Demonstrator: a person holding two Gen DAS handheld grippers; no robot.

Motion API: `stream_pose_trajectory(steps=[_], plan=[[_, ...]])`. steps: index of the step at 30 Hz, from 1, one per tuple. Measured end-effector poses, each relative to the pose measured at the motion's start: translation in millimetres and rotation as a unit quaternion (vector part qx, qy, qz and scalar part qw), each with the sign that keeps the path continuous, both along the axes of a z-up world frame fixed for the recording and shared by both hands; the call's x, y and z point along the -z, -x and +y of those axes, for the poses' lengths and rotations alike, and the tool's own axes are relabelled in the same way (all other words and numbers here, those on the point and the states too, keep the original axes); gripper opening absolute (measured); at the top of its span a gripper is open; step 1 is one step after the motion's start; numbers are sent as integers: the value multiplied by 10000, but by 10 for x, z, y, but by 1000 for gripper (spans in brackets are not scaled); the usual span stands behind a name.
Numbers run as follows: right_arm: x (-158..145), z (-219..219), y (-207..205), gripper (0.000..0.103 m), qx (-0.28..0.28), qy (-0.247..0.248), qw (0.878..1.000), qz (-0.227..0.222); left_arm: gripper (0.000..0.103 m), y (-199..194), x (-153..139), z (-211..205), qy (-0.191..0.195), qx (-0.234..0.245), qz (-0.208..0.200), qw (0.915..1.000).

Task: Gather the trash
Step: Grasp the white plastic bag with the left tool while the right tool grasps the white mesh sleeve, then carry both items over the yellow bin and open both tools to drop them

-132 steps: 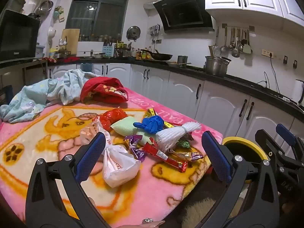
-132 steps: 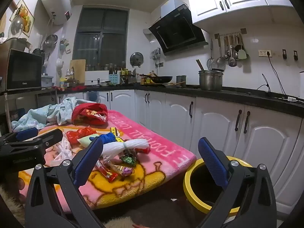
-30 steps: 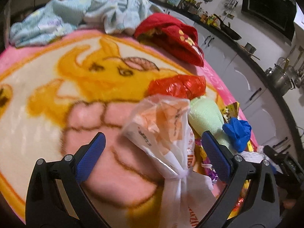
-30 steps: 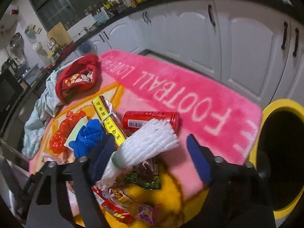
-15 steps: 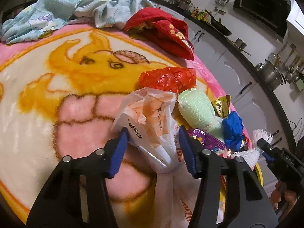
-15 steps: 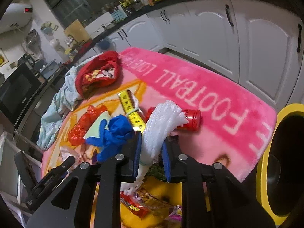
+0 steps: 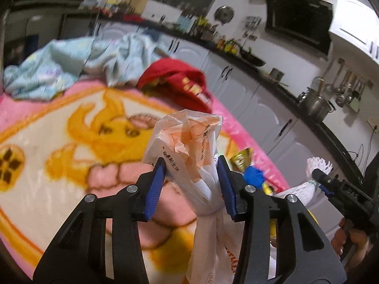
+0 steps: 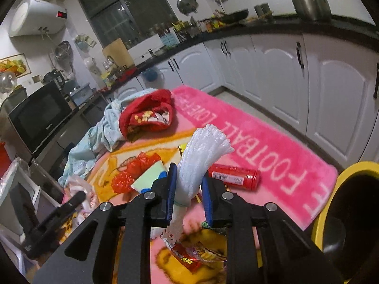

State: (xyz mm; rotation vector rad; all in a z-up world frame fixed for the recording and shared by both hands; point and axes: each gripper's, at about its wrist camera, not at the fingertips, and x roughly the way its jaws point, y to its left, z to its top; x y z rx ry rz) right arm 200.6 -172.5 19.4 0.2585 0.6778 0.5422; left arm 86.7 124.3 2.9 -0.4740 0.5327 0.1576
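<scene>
A pink blanket (image 8: 272, 142) with white lettering and a yellow cartoon figure serves as the reference surface. At its far end lies a crumpled pale blue cloth (image 7: 71, 66), and touching that cloth, a red fabric item (image 8: 146, 116) with a patterned lining. Beyond the blanket runs a row of white cabinets (image 8: 284, 71) under a black countertop (image 8: 260, 30). A metal pot (image 8: 310, 2) stands on that countertop. A black microwave (image 8: 40, 116) sits to the blanket's far left. A white water heater (image 8: 38, 19) hangs high on the wall, beside a dark window (image 8: 125, 14). A black range hood (image 7: 298, 19) is mounted above the countertop.
</scene>
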Motion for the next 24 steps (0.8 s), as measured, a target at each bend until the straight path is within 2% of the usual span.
stream_pose_trajectory(steps=[10,24], plan=[[-223,-397,203,20,279,282,9977,-559,36,-256,-346,-615,-404,528,-424,9969],[-291,-1188,374,20,957,387,9915,-789,36,-586,-487,-1476,-642,1229,-668,9881]])
